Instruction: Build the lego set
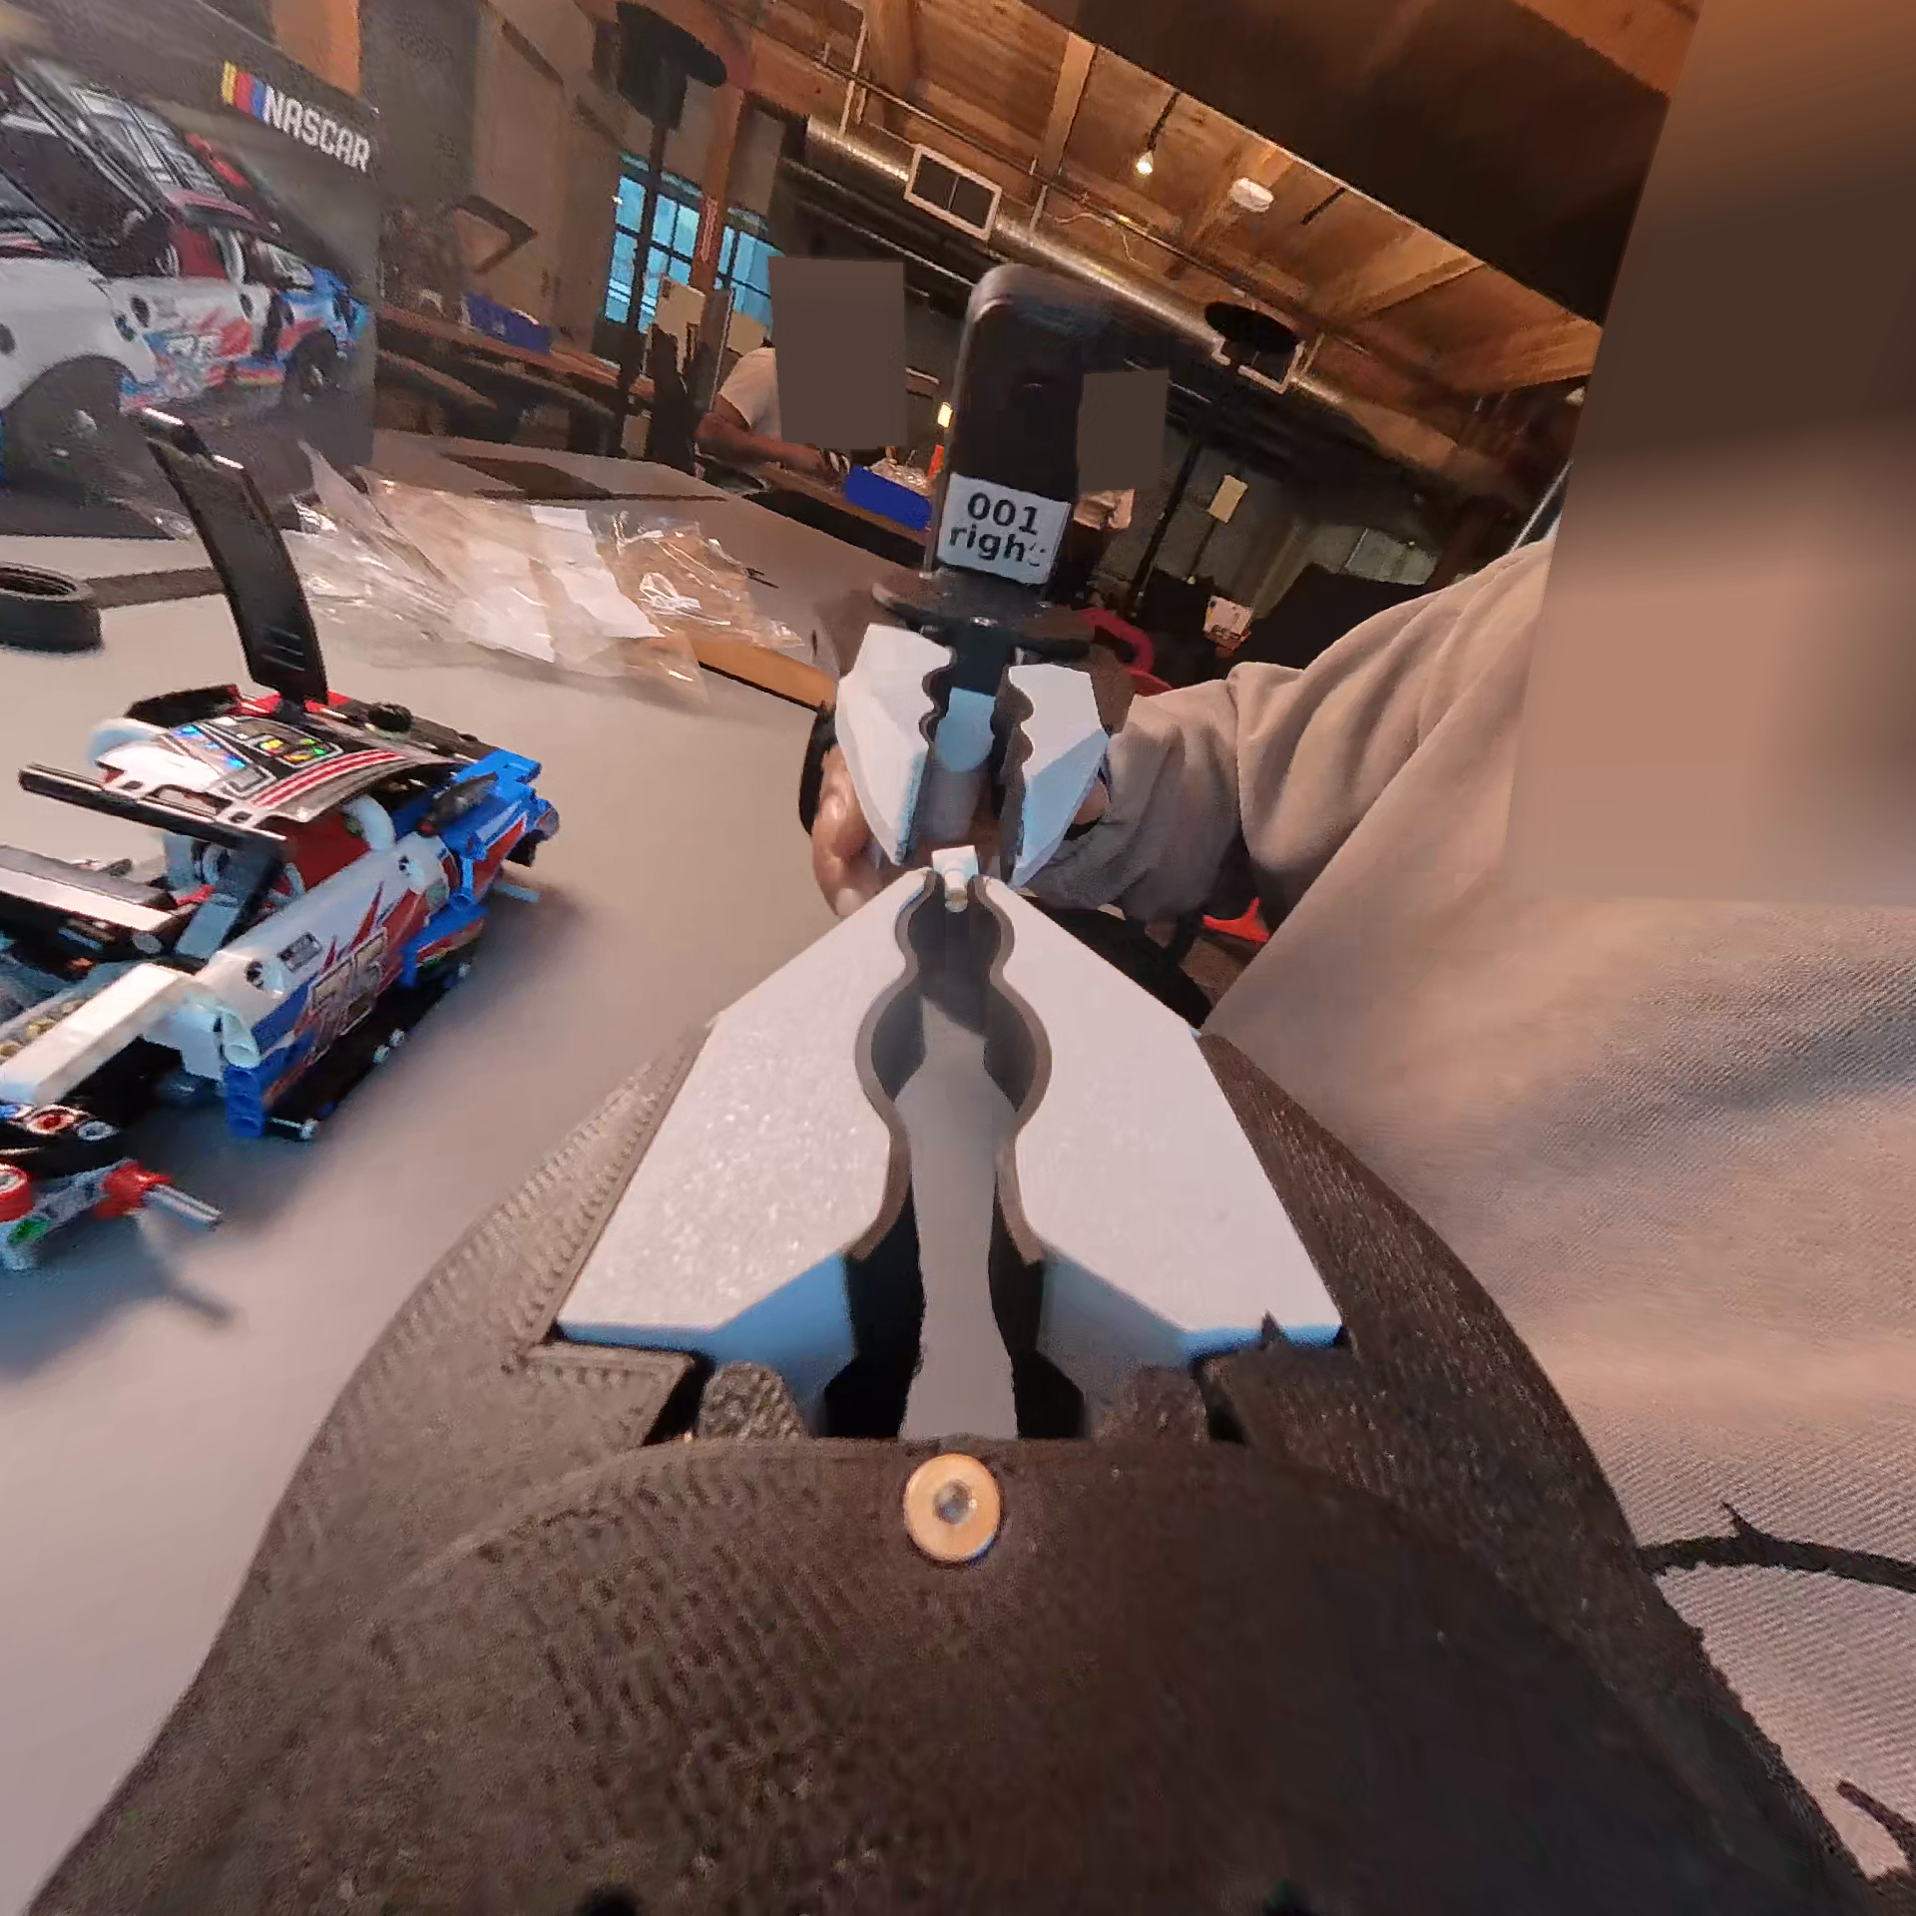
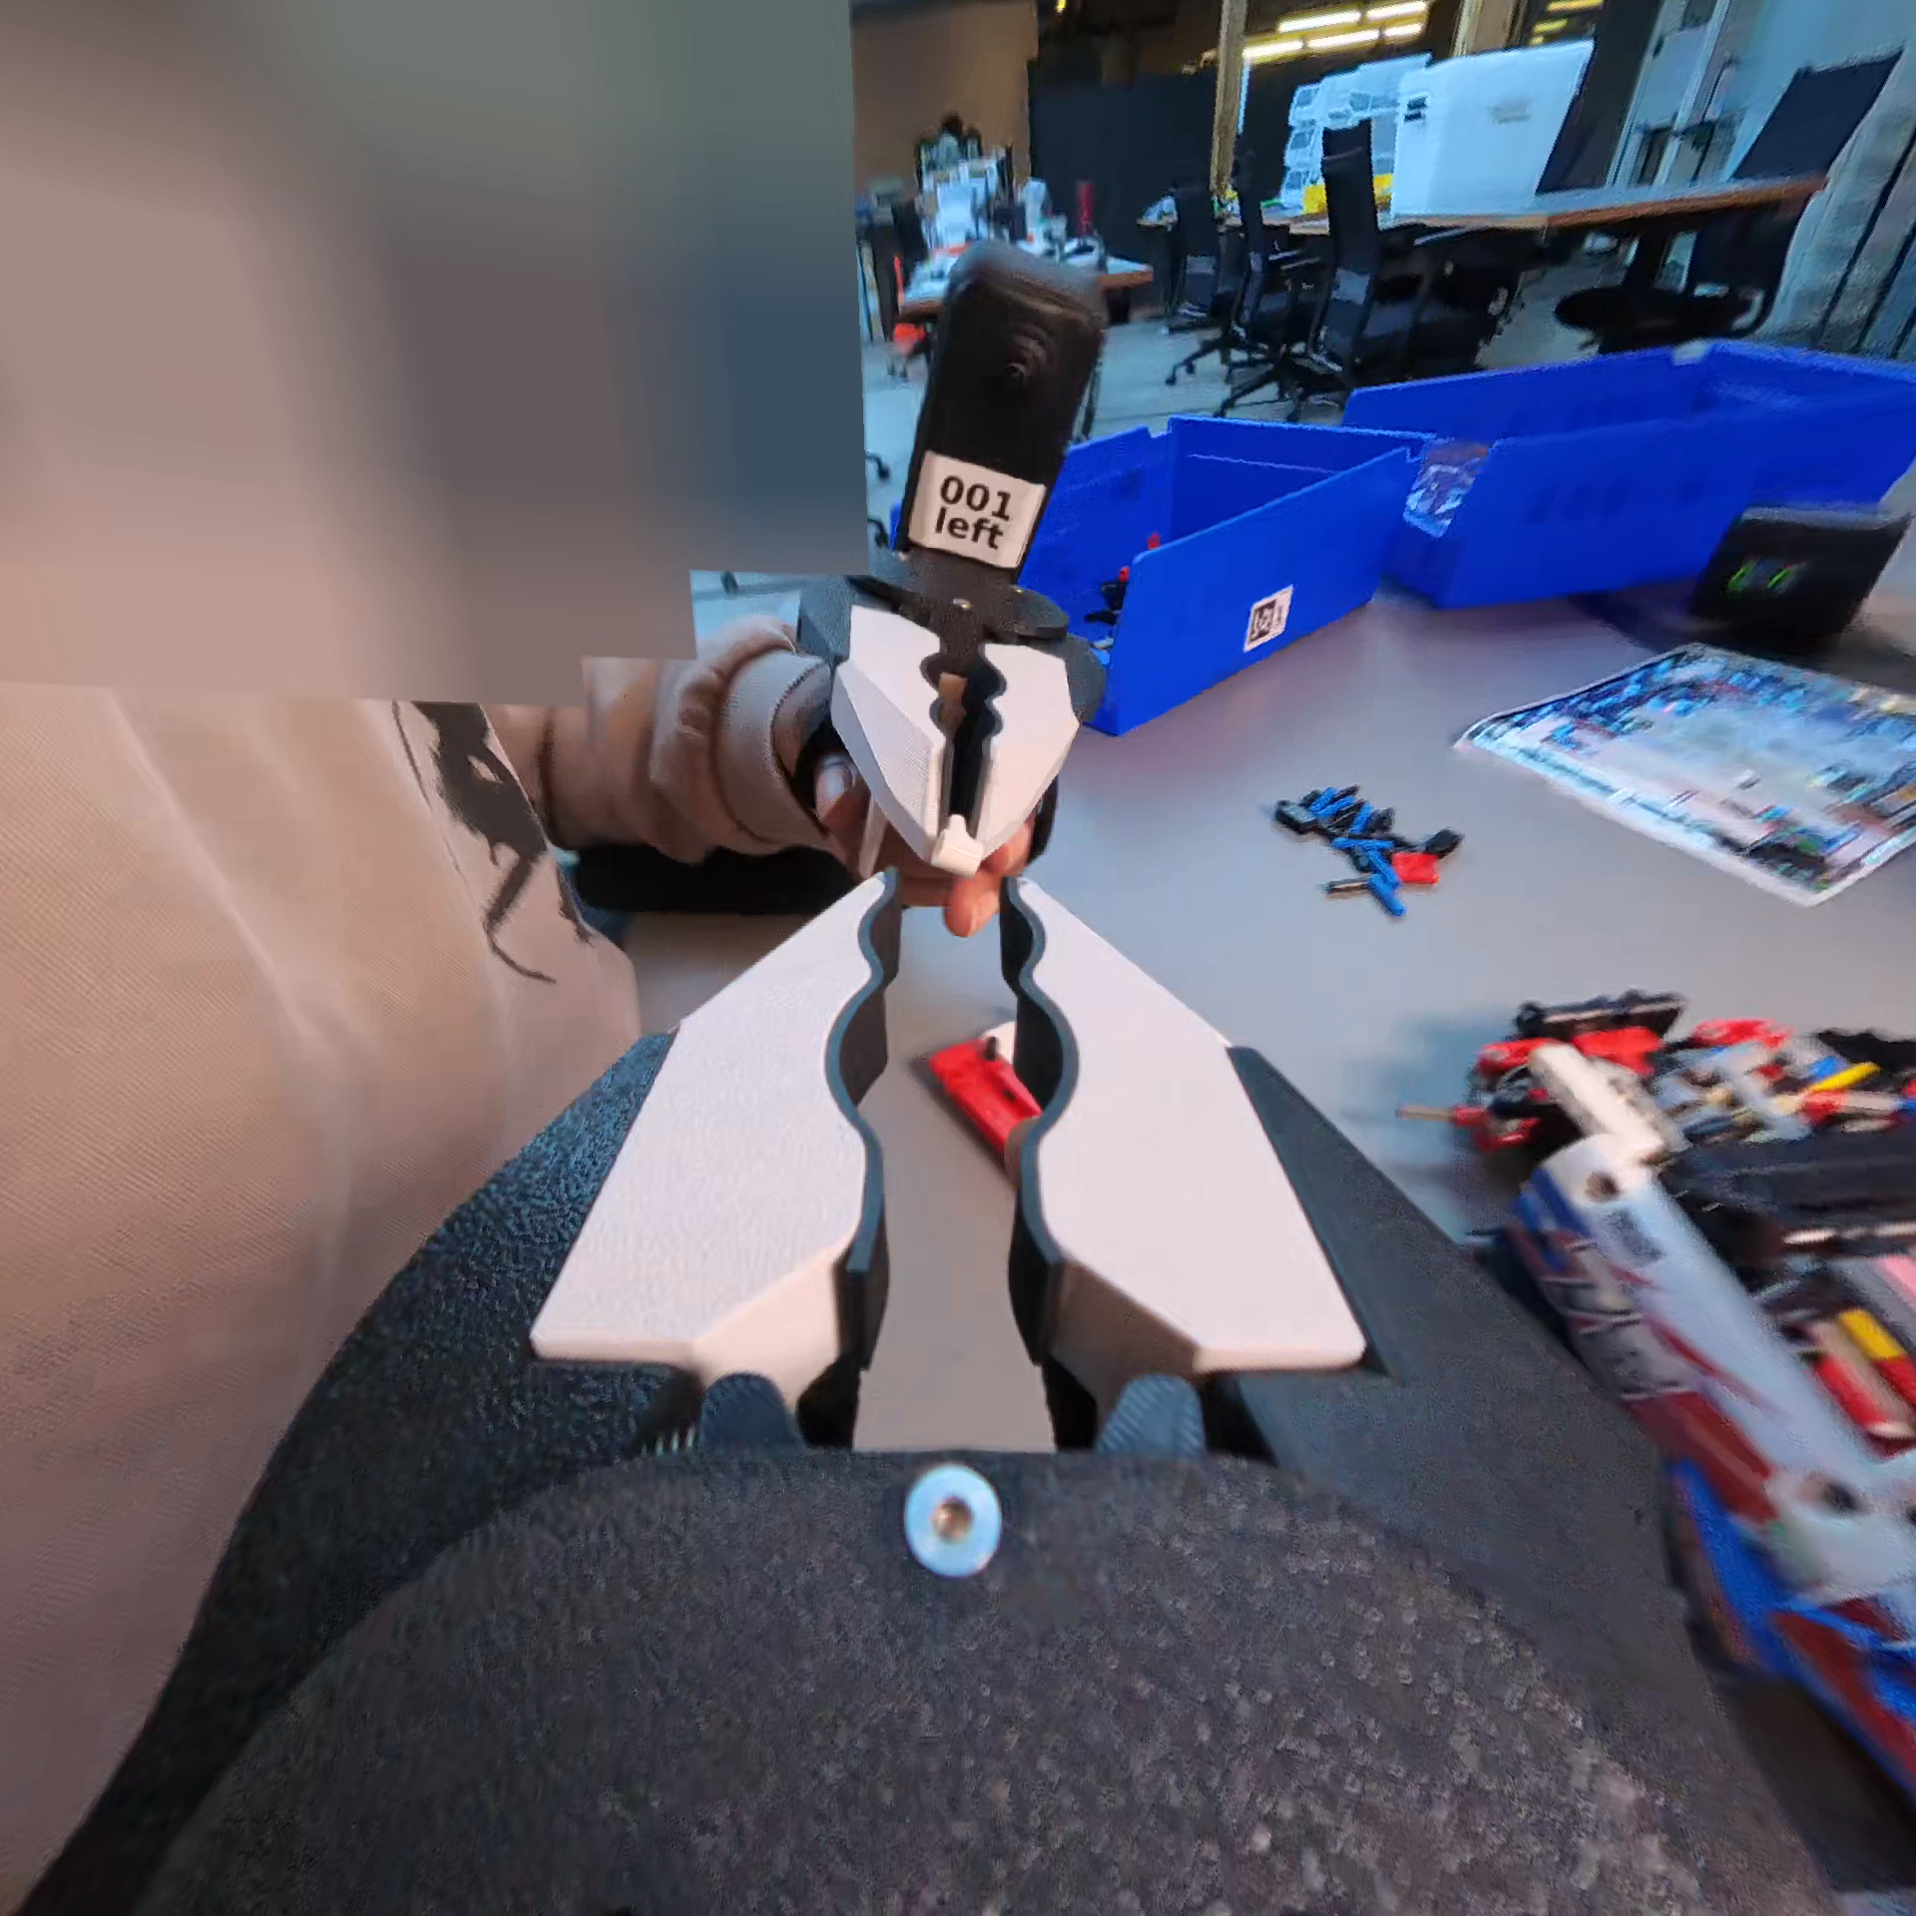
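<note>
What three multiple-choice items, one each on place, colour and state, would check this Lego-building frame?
1. Where does the flat red Lego piece lie?
A) on the grey table, below the right gripper
B) inside a bin
C) on the floor

2. What colour are the open plastic bins?
A) green
B) blue
C) yellow

3. What state is the left gripper in?
A) wide open and empty
B) shut on a small white Lego piece
C) shut on a screwdriver

Answers:
1 A: the right wrist view shows the red piece on the tabletop, seen between that gripper's parted fingers.
2 B: both bins at the table's far side are blue.
3 B: its fingertips meet around the white piece in both views.
</note>
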### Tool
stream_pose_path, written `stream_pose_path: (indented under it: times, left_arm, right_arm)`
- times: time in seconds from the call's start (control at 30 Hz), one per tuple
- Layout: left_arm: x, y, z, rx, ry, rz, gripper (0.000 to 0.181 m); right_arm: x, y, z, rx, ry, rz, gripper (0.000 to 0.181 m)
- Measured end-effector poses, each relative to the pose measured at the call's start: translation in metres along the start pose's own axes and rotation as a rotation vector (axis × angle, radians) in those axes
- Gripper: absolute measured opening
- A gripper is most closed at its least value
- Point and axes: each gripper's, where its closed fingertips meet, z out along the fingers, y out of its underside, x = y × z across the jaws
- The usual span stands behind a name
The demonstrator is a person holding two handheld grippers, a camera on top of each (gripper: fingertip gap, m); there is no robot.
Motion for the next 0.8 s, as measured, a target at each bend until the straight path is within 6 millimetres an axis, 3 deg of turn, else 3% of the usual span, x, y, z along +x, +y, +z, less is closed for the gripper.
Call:
stream_pose_path:
  times: [0.13,0.8]
  left_arm:
    - [0.0014,0.0021,0.0024,-0.011,0.005,0.02,0.002]
    - [0.0027,0.0079,0.0071,-0.025,-0.001,0.013,0.002]
  right_arm:
    - [-0.0017,0.0026,0.0,0.065,-0.037,0.197,0.015]
    - [-0.0006,0.0028,0.0029,0.085,-0.059,0.305,0.004]
